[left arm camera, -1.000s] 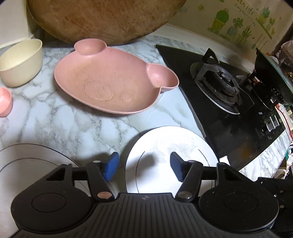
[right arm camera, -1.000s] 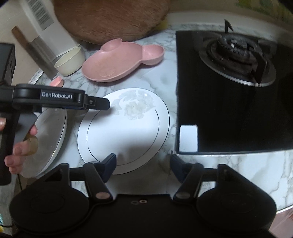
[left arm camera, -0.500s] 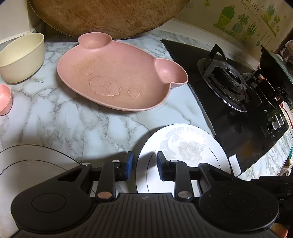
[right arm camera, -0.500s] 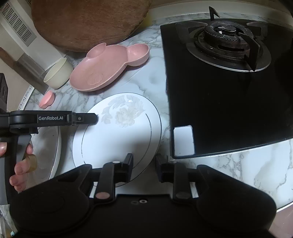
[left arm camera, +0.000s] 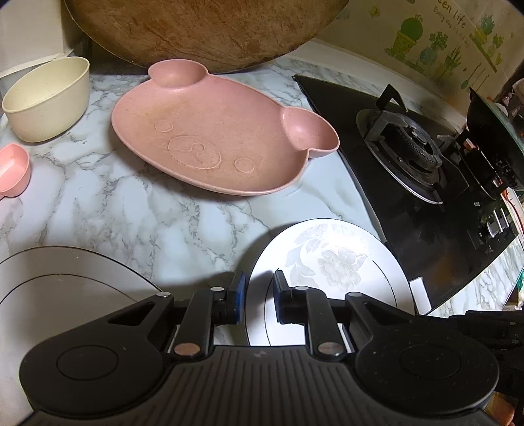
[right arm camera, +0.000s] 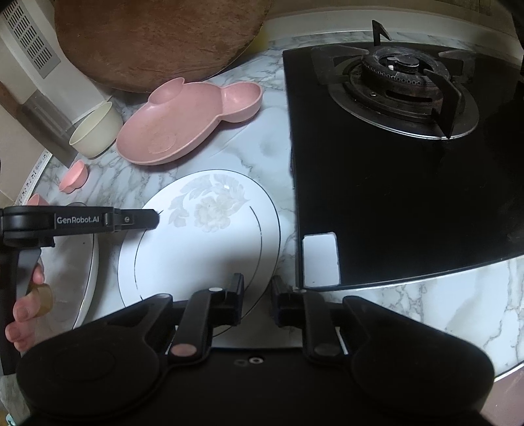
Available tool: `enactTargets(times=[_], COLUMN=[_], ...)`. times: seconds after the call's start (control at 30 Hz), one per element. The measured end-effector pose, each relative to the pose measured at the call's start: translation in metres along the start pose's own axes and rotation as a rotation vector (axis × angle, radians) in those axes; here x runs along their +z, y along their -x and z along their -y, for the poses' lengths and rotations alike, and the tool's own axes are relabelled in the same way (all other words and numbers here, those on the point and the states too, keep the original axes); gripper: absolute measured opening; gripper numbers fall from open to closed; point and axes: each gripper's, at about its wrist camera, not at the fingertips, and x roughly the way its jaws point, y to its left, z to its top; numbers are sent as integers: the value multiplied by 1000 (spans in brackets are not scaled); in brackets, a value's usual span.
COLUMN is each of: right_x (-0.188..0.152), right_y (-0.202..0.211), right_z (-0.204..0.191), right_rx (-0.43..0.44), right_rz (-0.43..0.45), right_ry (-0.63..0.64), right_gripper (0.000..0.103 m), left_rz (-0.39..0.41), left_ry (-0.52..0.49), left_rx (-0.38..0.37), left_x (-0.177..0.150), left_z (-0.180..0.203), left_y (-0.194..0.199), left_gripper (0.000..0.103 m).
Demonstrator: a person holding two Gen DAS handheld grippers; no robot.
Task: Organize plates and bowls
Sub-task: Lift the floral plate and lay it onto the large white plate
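A white floral plate (left arm camera: 330,262) (right arm camera: 209,236) lies on the marble counter. My left gripper (left arm camera: 258,300) has its jaws nearly shut astride the plate's left rim; it also shows in the right wrist view (right arm camera: 144,220). My right gripper (right arm camera: 257,303) has its jaws nearly shut astride the plate's near rim. Whether the pads touch the rim I cannot tell. A second white plate (left arm camera: 49,281) (right arm camera: 75,275) lies to the left. A pink bear-shaped dish (left arm camera: 213,137) (right arm camera: 183,127), a cream bowl (left arm camera: 46,98) (right arm camera: 95,131) and small pink cups (left arm camera: 13,170) (right arm camera: 73,175) stand further back.
A black gas hob (left arm camera: 419,170) (right arm camera: 406,157) borders the plate on the right. A big round wooden board (left arm camera: 203,29) (right arm camera: 157,39) leans at the back wall. A white appliance (right arm camera: 36,65) stands at the back left.
Both grippers have closed from wide open to a narrow gap around the floral plate's rim. Both cameras have risen slightly.
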Motion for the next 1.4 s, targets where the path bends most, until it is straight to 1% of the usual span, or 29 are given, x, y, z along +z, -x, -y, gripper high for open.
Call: enactTargets(times=[0.1,0.3,0.5,0.73,1.1,1.27,1.4], right_x=[3,11,19,28,32,31,29], right_y=[4,15,25,25,7,-1,-6], right_z=[0,-7,-23,-51,-103,-128,-144], right_rx=[-6,-8,18,73,158,188,204], right_rz=[10,28,46,43,1,-18,-27], right_ry=[6,22,56,121,252,310,348], right_gripper=[16,15,15,15,15,15,15], left_rz=[15,43,76,131,174,168,161], left_ry=[-7,22,62,135,268,335,398], left_rx=[-3,-3,16,40,119,151,153], left_x=[0,2,3,-3,-33,-52,-67], left_z=[3,2,-6,-31,-80,-104,-122], left_y=[6,22,46,78,115,123,126], left_gripper=[17,17,17,17,17,17,17])
